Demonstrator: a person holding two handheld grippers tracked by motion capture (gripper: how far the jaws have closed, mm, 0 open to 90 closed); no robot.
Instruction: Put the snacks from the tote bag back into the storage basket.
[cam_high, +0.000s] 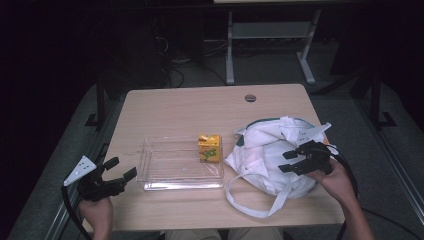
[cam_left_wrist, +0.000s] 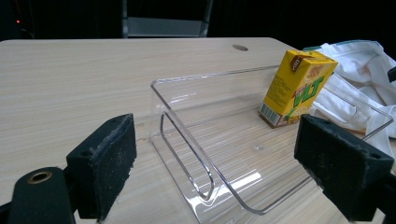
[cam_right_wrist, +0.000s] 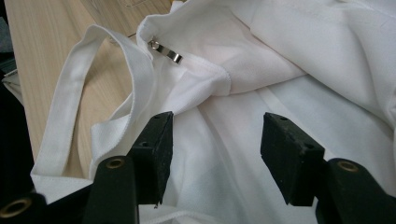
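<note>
Your right gripper (cam_high: 297, 161) hangs open just above the white bag (cam_high: 265, 155); the cloth lies directly below its fingers (cam_right_wrist: 154, 149), nothing grasped.

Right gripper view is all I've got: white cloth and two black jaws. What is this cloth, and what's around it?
Observer: It's a white tote bag, lying crumpled at the right side of the table, its strap looped toward the near edge.
Operator: Are my jaws on it?
Observer: The right gripper is over the bag with its jaws apart; no fold is pinched between them.
Operator: Anything left of the bag?
Observer: A clear plastic tray, with a yellow drink carton standing upright in its far right corner.
Operator: And the other gripper?
Observer: The left gripper is open at the near left of the table, pointing at the tray and holding nothing.
</note>
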